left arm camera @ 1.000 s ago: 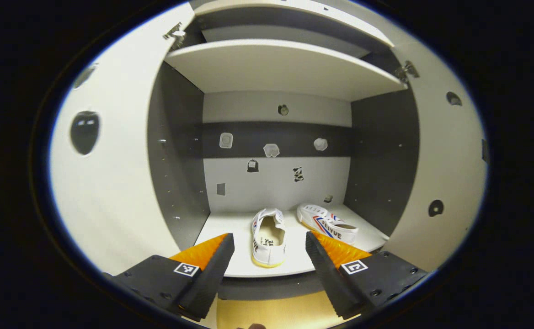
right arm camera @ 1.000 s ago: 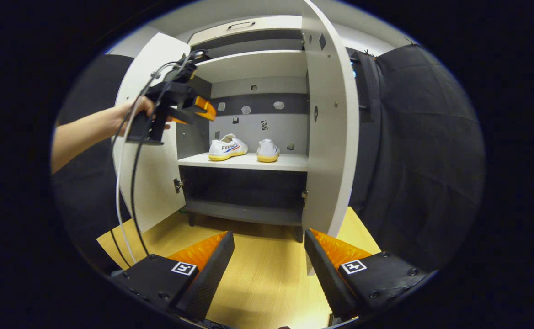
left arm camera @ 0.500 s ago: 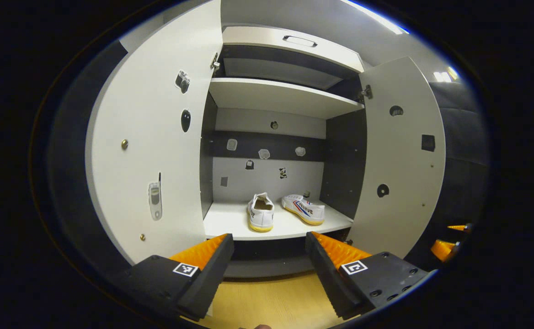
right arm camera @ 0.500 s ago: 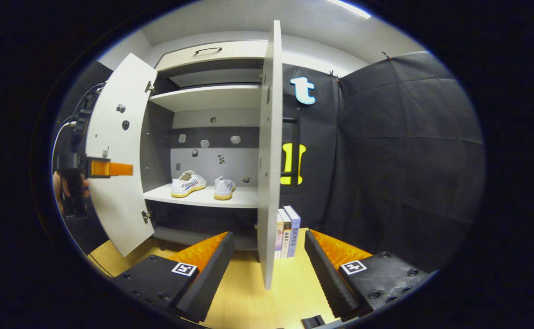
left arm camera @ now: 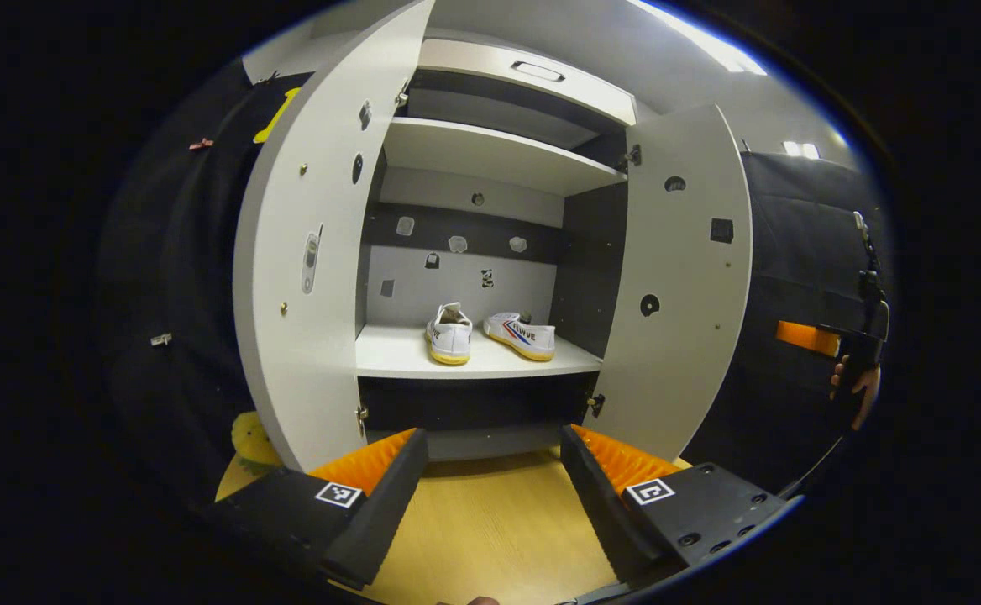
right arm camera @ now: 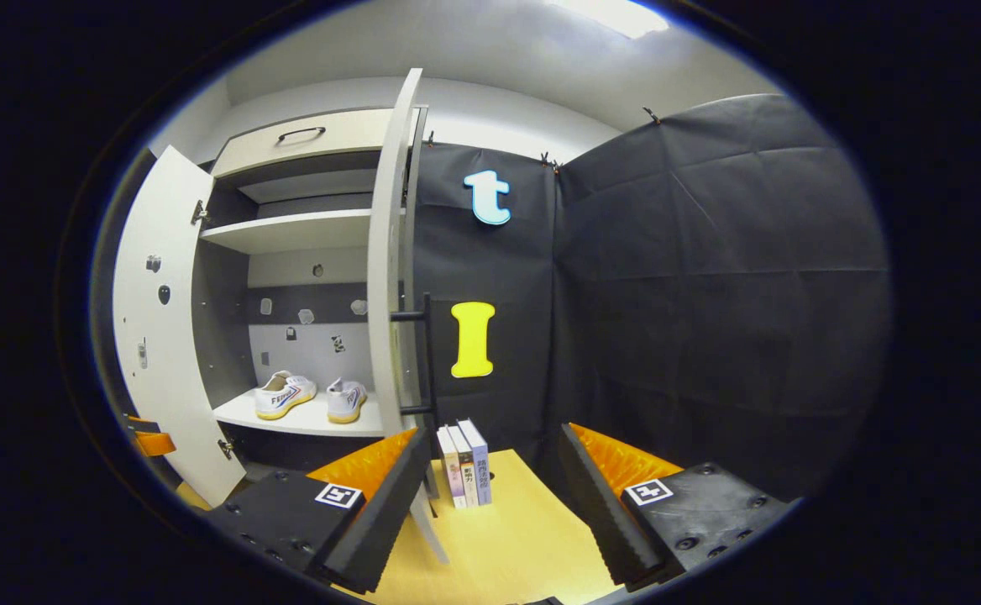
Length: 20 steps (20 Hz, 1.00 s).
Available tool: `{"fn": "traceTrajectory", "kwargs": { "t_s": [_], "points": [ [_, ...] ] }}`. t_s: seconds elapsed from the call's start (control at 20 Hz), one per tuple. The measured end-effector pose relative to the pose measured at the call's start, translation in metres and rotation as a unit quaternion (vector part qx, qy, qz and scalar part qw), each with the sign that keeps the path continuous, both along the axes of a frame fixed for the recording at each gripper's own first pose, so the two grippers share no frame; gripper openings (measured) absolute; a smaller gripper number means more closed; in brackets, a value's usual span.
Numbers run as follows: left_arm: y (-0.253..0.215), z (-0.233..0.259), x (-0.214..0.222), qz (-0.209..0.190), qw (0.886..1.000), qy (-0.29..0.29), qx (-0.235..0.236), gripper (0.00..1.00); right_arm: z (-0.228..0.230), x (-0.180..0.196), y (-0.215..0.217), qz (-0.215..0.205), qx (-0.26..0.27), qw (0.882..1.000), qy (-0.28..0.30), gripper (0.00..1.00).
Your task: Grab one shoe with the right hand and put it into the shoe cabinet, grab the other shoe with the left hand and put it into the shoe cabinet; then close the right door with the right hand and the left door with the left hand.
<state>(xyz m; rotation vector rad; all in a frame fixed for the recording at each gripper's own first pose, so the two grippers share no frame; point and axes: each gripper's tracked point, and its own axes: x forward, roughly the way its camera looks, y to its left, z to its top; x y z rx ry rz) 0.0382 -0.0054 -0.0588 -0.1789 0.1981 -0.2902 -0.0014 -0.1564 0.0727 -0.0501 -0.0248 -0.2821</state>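
Both shoes on cabinet [left arm camera: 499,160] middle shelf [left arm camera: 398,357], side by side, near shelf middle. Left shoe [left arm camera: 449,334] heel toward camera in left gripper view; right shoe [left arm camera: 524,335] angled, striped side showing, just beside it, not clearly touching. Same pair in right gripper view: striped shoe [right arm camera: 285,393] at left, other shoe [right arm camera: 346,399] at right.

Both doors swung wide. Left door [left arm camera: 306,252] inner face toward camera, small stickers and screws on it. Right door [left arm camera: 679,277] also inner face showing in left gripper view; seen nearly edge-on [right arm camera: 385,277] in right gripper view, bar handle on outer side.

Left gripper [left arm camera: 494,479] low over wood floor [left arm camera: 490,529], in front of cabinet, well apart from shelf; jaws spread wide, nothing between. Right gripper [right arm camera: 490,483] also released, jaws wide, gripping nothing, off to outer side of right door, near door's bottom corner. Touching door or not: cannot tell.

Right gripper also at far right edge of left gripper view, held by a hand [left arm camera: 856,391]. Three books [right arm camera: 465,462] upright on floor beside right door, against the black cloth wall [right arm camera: 709,294]. Drawer with handle [left arm camera: 532,71] at cabinet top.
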Motion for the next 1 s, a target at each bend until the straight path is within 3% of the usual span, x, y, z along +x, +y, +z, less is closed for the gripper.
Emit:
{"fn": "traceTrajectory", "kwargs": {
  "t_s": [0.3, 0.5, 0.75, 0.9, 1.0],
  "points": [
    [0.022, 0.007, -0.025, 0.073, 0.997, -0.013, -0.003, 0.95, 0.003, 0.054, -0.045, 0.020, 0.014, 0.999, 0.025, 0.96],
    [0.032, 0.006, -0.043, 0.117, 0.993, -0.011, -0.003, 0.95, 0.006, 0.095, -0.046, 0.060, 0.029, 0.997, 0.030, 0.97],
    [0.031, -0.008, -0.056, 0.144, 0.989, 0.011, -0.020, 0.95, 0.003, 0.127, -0.027, 0.108, 0.033, 0.993, 0.039, 0.97],
    [0.027, -0.015, -0.061, 0.146, 0.988, 0.019, -0.036, 0.95, -0.001, 0.134, -0.023, 0.118, 0.023, 0.992, 0.047, 1.00],
    [0.030, -0.021, -0.064, 0.149, 0.988, 0.023, -0.027, 0.95, 0.001, 0.135, -0.024, 0.119, 0.017, 0.992, 0.041, 0.96]
  ]
}}
